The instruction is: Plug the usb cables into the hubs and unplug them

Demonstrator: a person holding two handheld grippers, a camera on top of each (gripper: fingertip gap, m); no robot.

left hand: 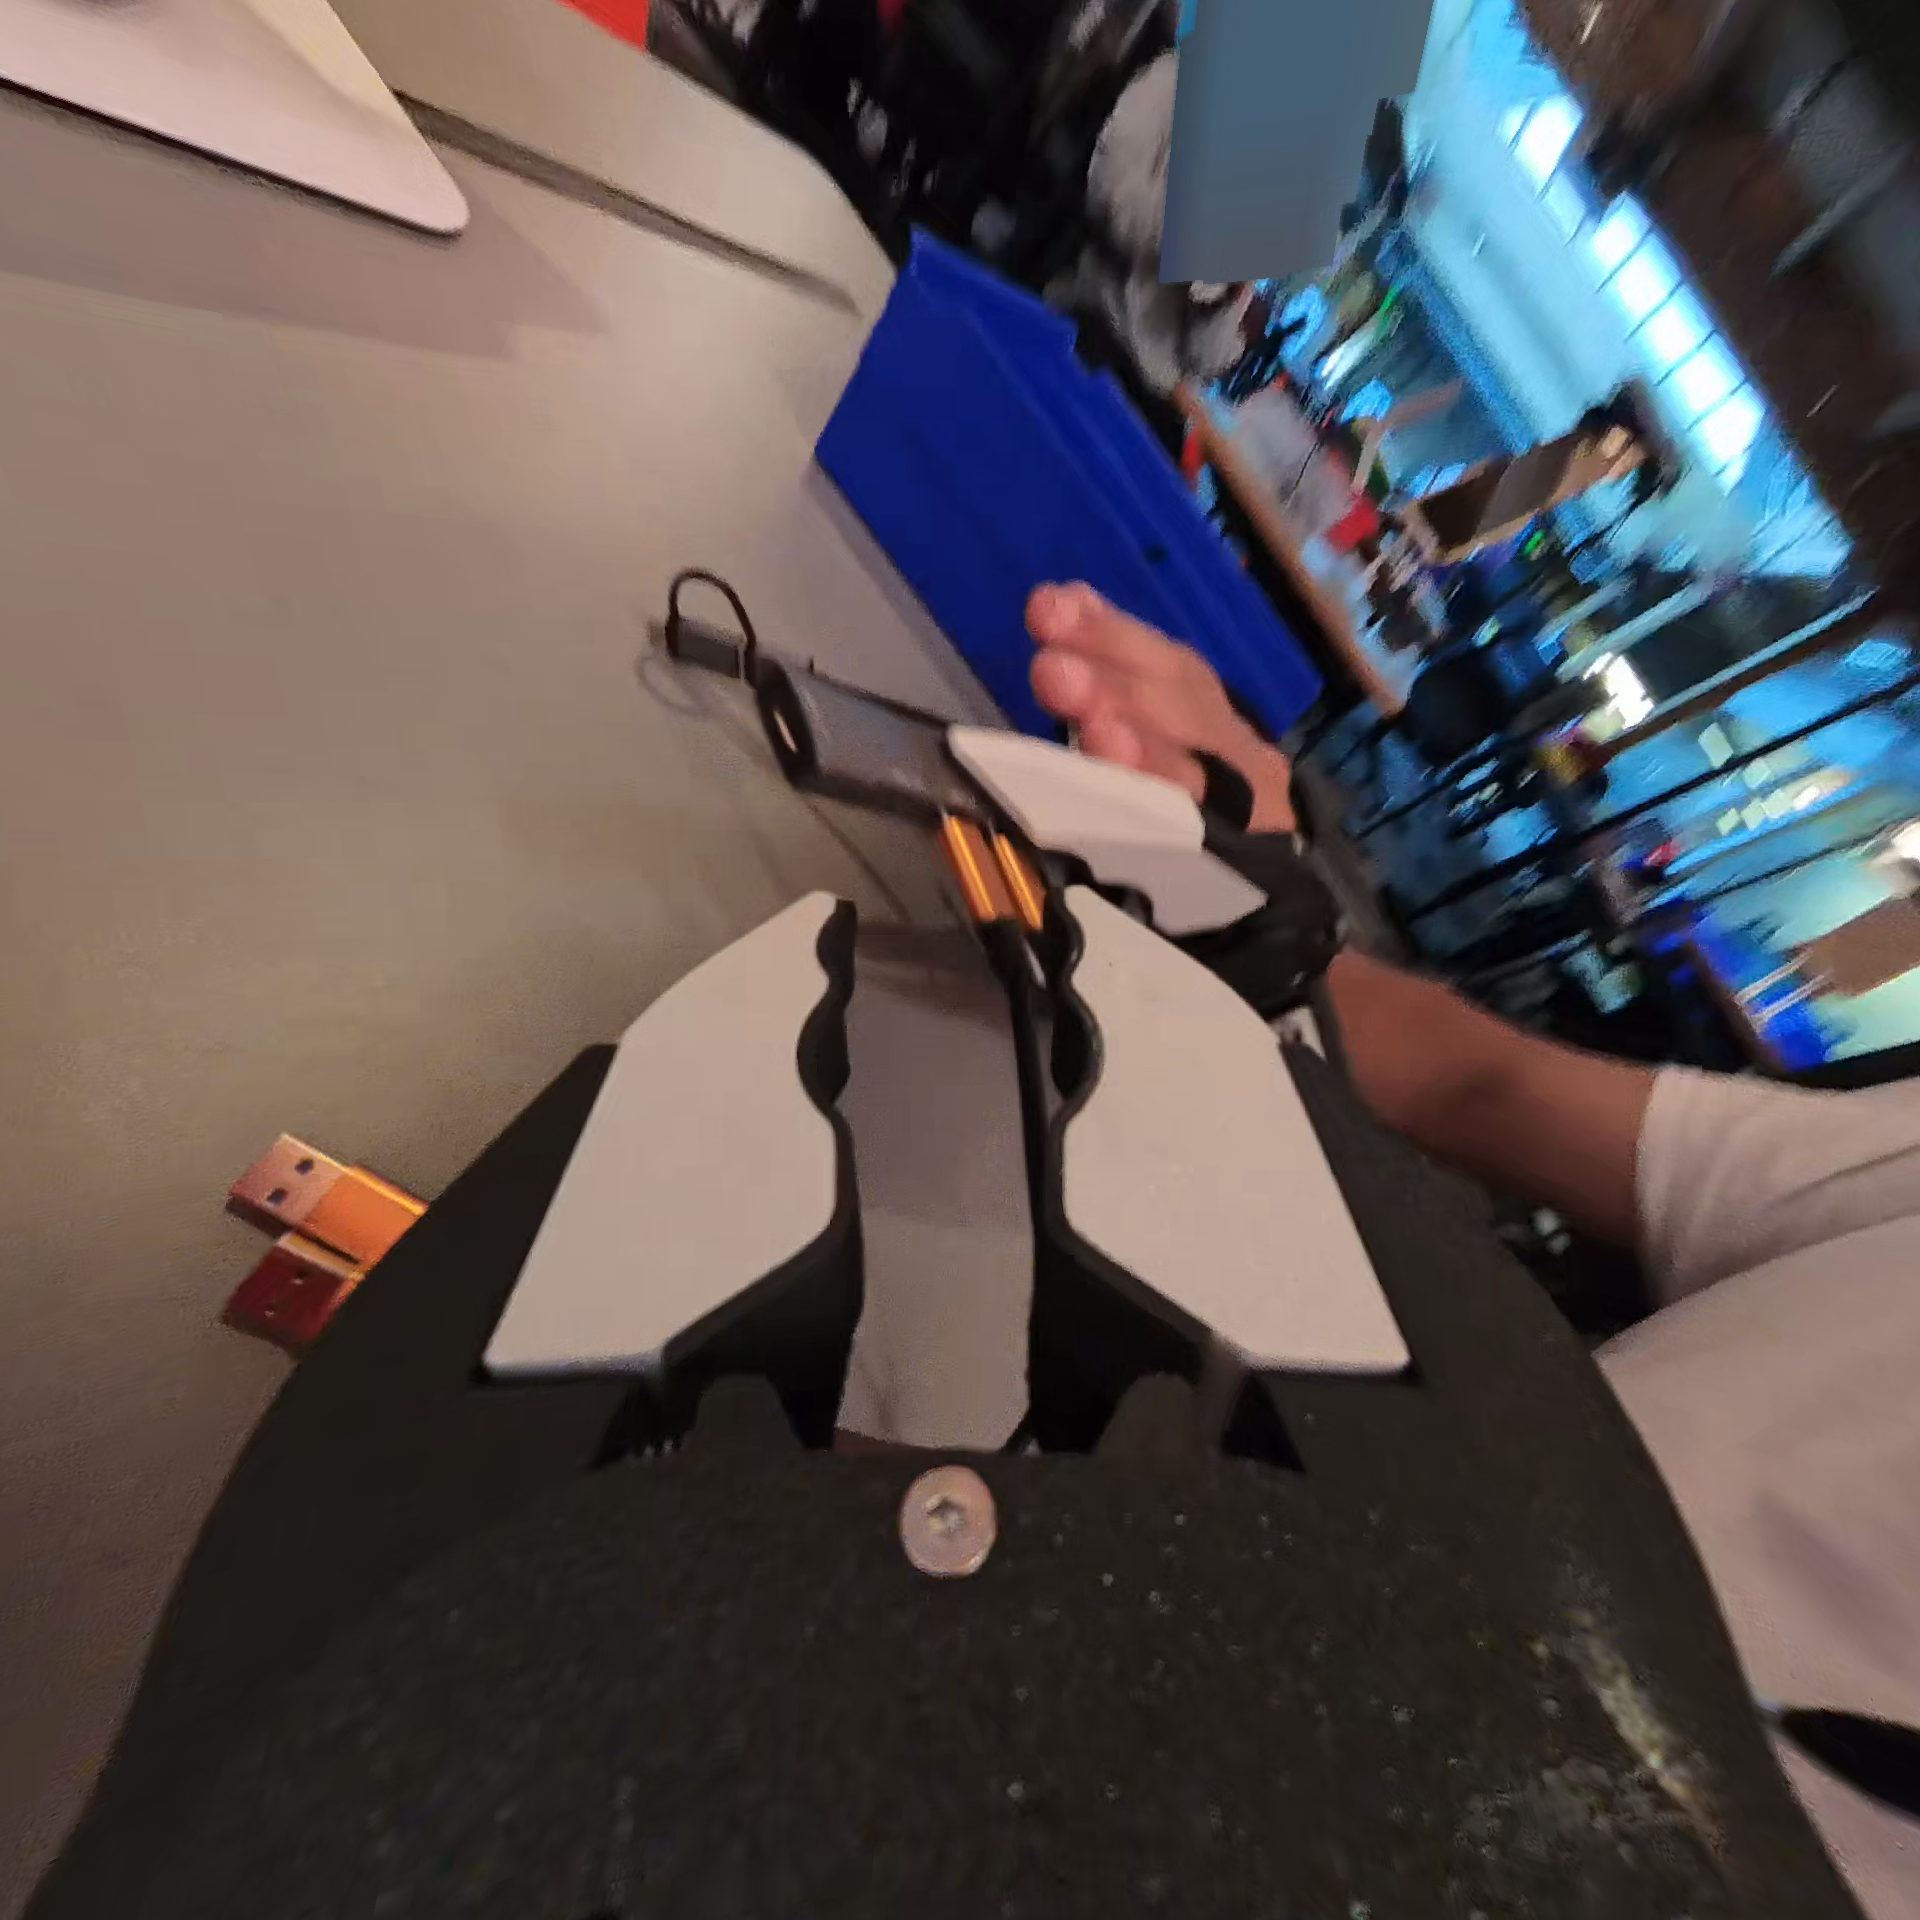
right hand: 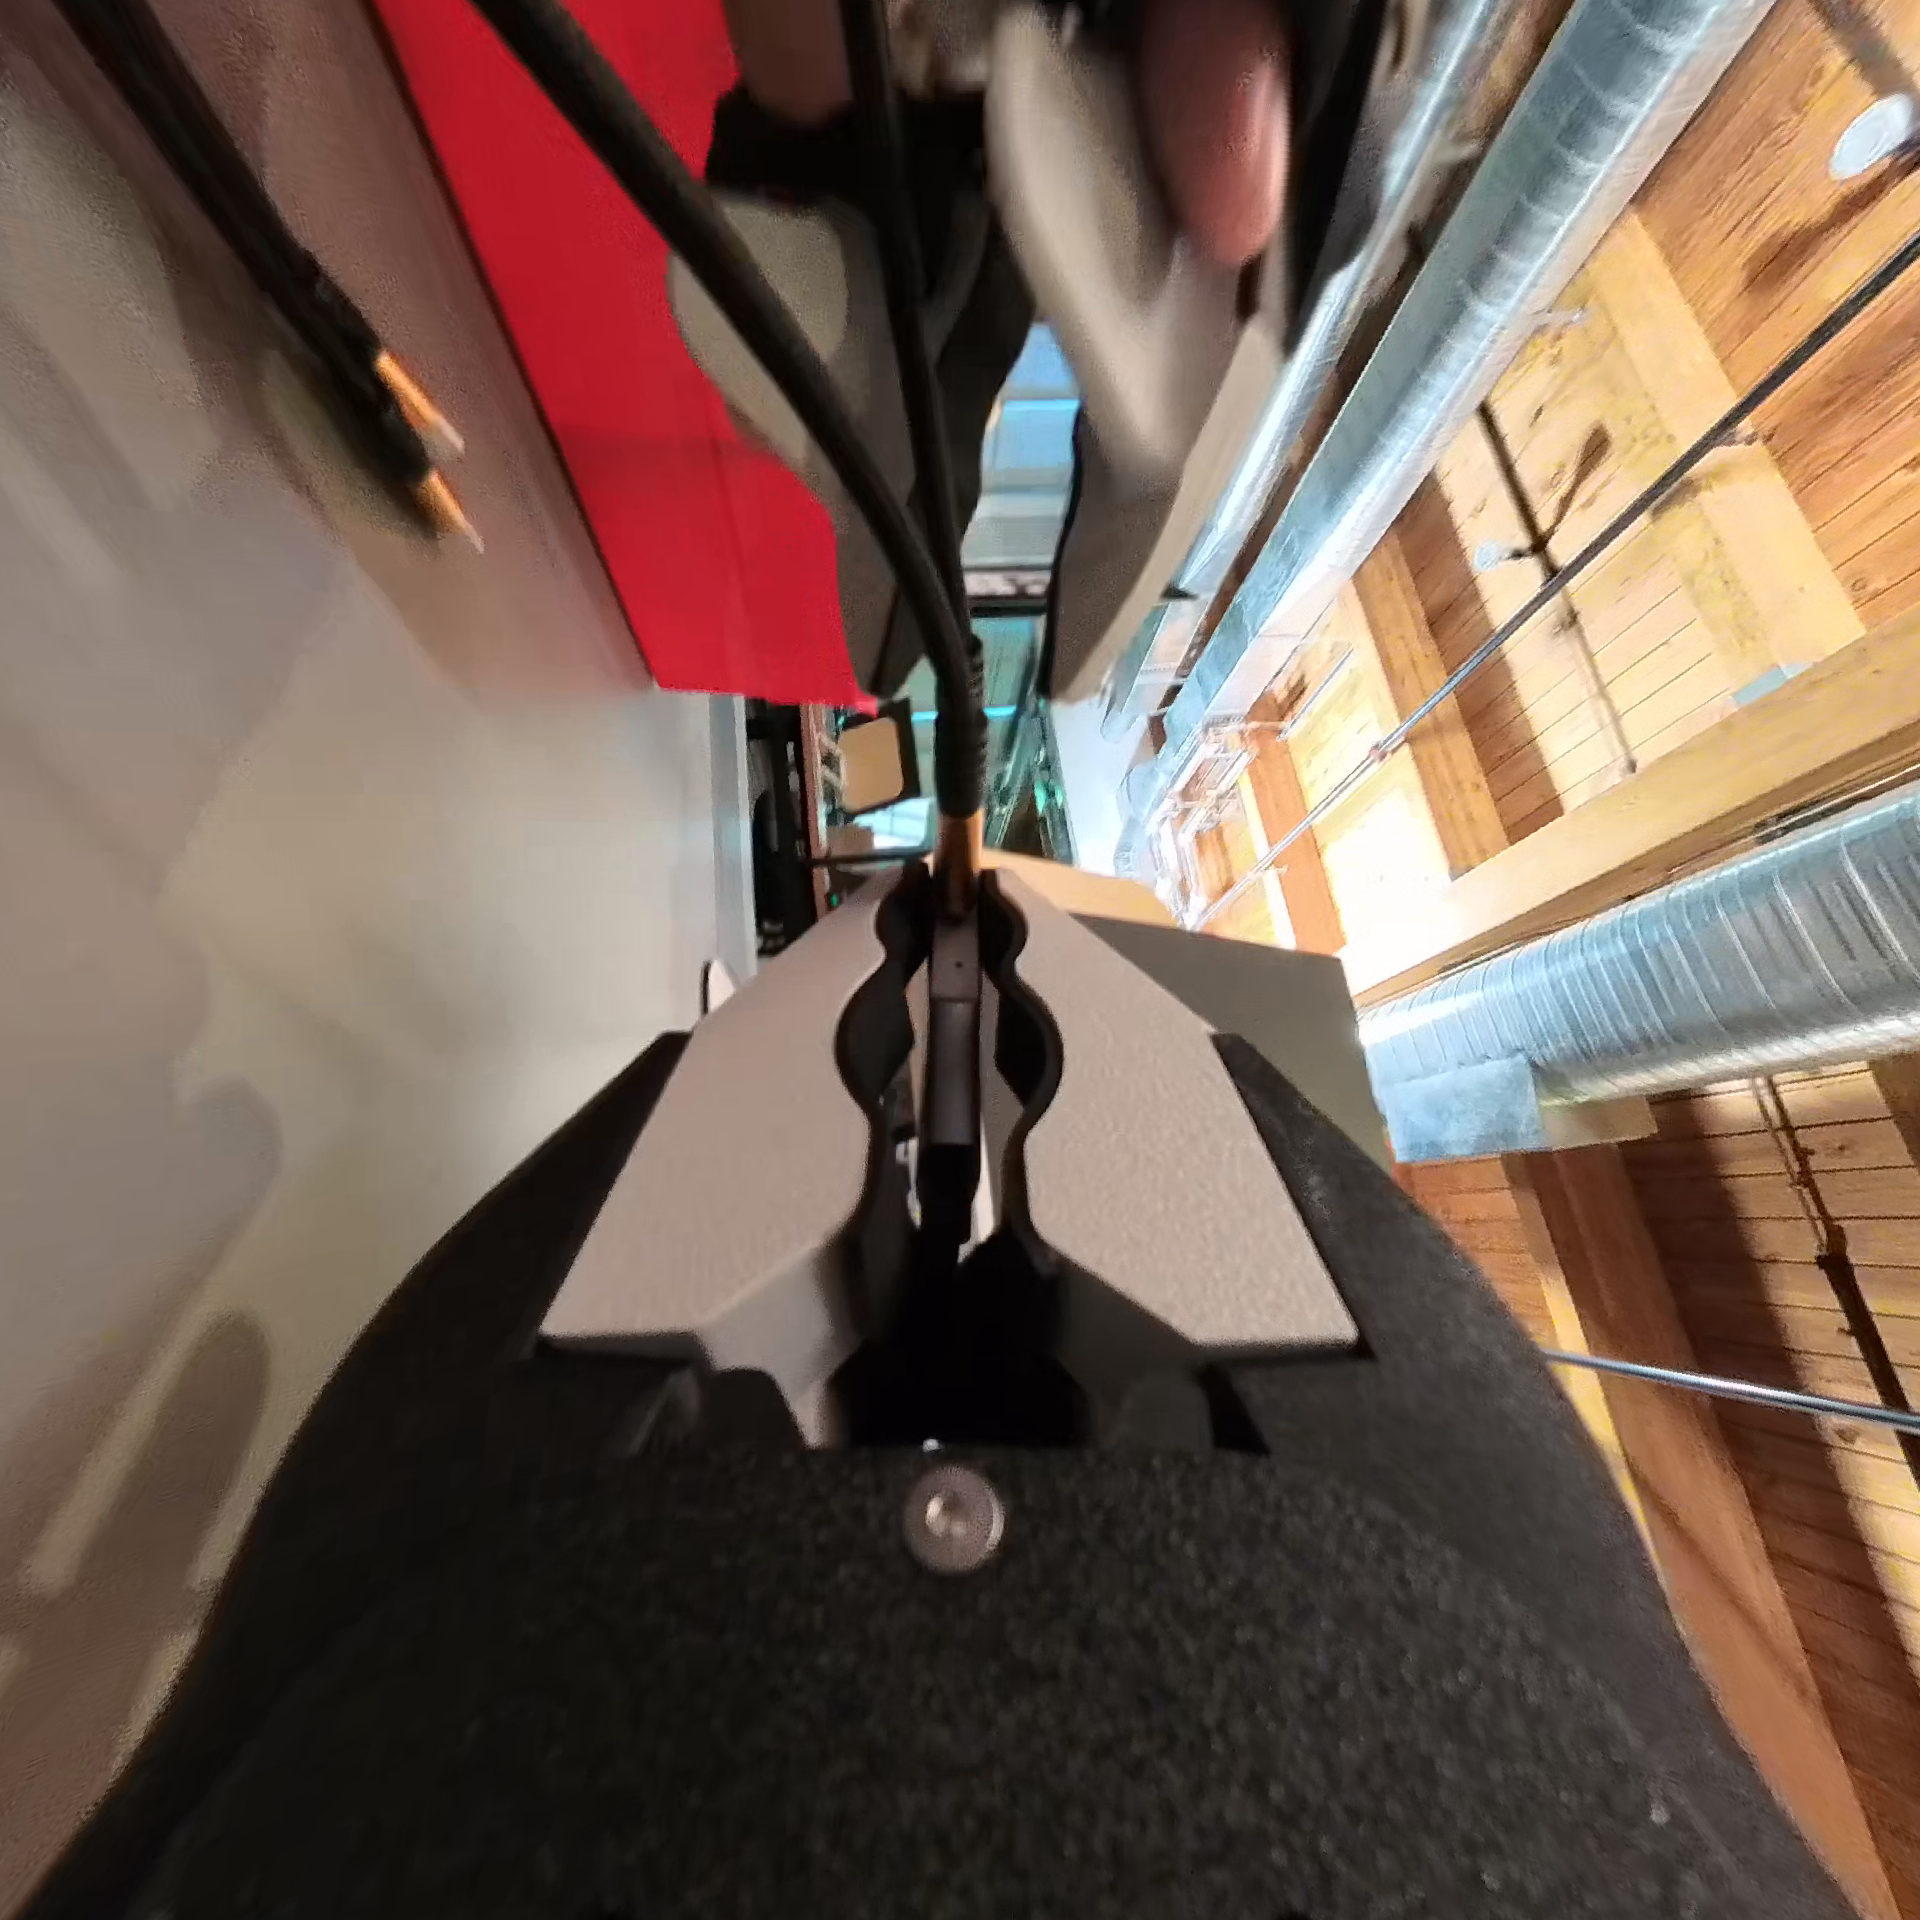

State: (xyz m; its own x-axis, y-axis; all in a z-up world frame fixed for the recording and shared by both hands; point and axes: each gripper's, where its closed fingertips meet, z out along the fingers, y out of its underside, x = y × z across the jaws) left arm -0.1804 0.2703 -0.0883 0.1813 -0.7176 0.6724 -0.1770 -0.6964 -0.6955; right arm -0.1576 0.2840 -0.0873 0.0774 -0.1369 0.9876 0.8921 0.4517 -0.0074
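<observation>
- The right tool [right hand: 951, 894] is clamped on a slim grey adapter block [right hand: 953, 1039], gripped edge-on between its wavy black pads; the view from it is tipped on its side.
- An orange-collared plug [right hand: 961, 842] sits in the end of that block just past the fingertips, and its black cable [right hand: 748, 281] curves up and away past the other tool.
- In the left view the same block [left hand: 862, 743] is held above the grey counter [left hand: 312, 727], with two orange plugs [left hand: 992, 868] seated side by side in one edge and a short looped black lead [left hand: 707, 613] at its far end.
- The left tool [left hand: 951, 914] stands apart, its pale fingers [left hand: 717, 1122] spread with nothing between them except a black cable running along the inner face of one finger; whether it touches is unclear.
- A hand [left hand: 1122, 686] grips the right tool behind the block.
- Two loose orange USB plugs [left hand: 312, 1226] lie on the counter beside the left tool's body.
- A blue bin [left hand: 997, 520] stands on the counter beyond the block.
- A red bin [right hand: 623, 364] shows in the right view, blurred.
</observation>
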